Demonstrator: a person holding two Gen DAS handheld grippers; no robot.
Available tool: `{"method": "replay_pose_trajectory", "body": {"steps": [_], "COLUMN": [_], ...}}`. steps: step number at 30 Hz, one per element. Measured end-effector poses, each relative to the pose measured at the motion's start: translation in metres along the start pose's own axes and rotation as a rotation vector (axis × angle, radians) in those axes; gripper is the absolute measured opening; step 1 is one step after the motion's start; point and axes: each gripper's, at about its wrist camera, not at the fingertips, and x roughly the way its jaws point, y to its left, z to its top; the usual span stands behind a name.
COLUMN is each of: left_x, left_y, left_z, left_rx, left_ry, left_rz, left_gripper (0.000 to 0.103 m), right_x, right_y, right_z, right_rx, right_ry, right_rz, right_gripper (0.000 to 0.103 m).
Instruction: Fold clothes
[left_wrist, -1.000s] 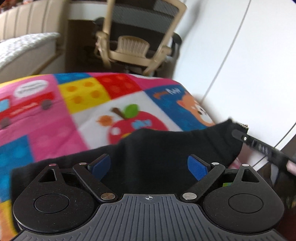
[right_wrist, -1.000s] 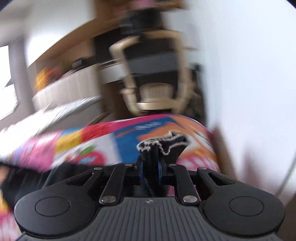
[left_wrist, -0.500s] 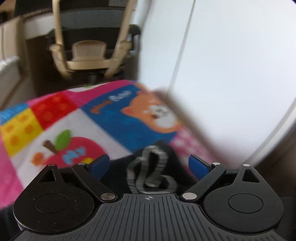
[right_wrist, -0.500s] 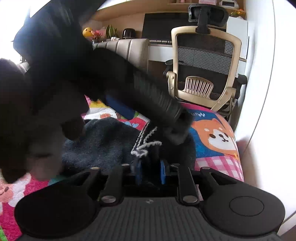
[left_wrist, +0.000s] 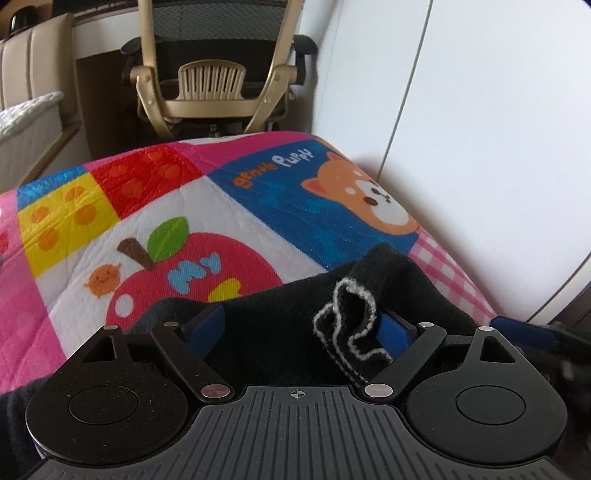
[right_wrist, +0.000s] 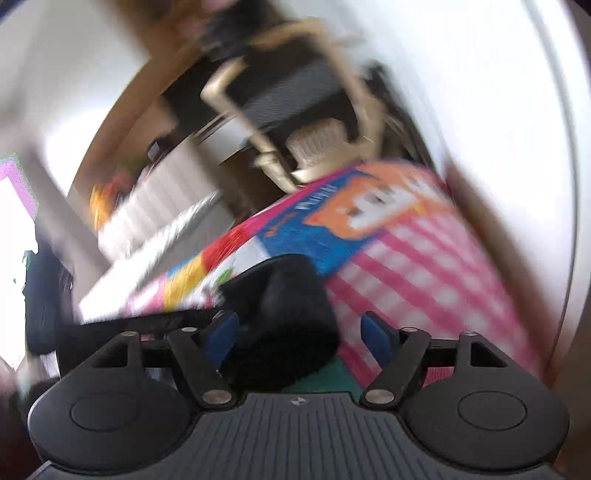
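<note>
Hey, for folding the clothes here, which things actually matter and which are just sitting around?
Part of the job:
black garment, bunched, white-stitched edge showing
left gripper, open over it
right gripper, open
colourful quilt, the surface beneath

Just lying about:
beige office chair
white wardrobe doors
</note>
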Motion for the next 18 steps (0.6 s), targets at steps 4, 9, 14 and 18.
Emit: {"method": "replay_pose_trajectory", "body": {"steps": [4,9,14,18], "left_x": [-0.001,-0.003,-0.005,-0.005], "left_y": [0.002,0.009,0.009,0.008], "left_z": [-0.006,-0.016,-0.027,-0.028], "left_rx": [-0.009,-0.03,-0.017,-0.015], "left_ry": [-0.034,-0.096,-0.157,-0.164], "left_rz": [-0.02,-0.058,-0.071,-0.07], "left_gripper": [0.092,0.093,0.094,0.094], "right_x": [0.013,0.024,0.019,0.019], "right_y": [-0.003,0.019,0.016,0.012], "right_z": [-0.005,-0.015,-0.017,-0.018], "right_rx": [0.08,-0.046,-0.036,-0.017], "right_ry": [-0.011,-0.028,-0.042,-0.054], "right_rz": [0.025,-0.035,-0.027,-0.013], "right_gripper": [0.091,0.103,0.103,0.103]}}
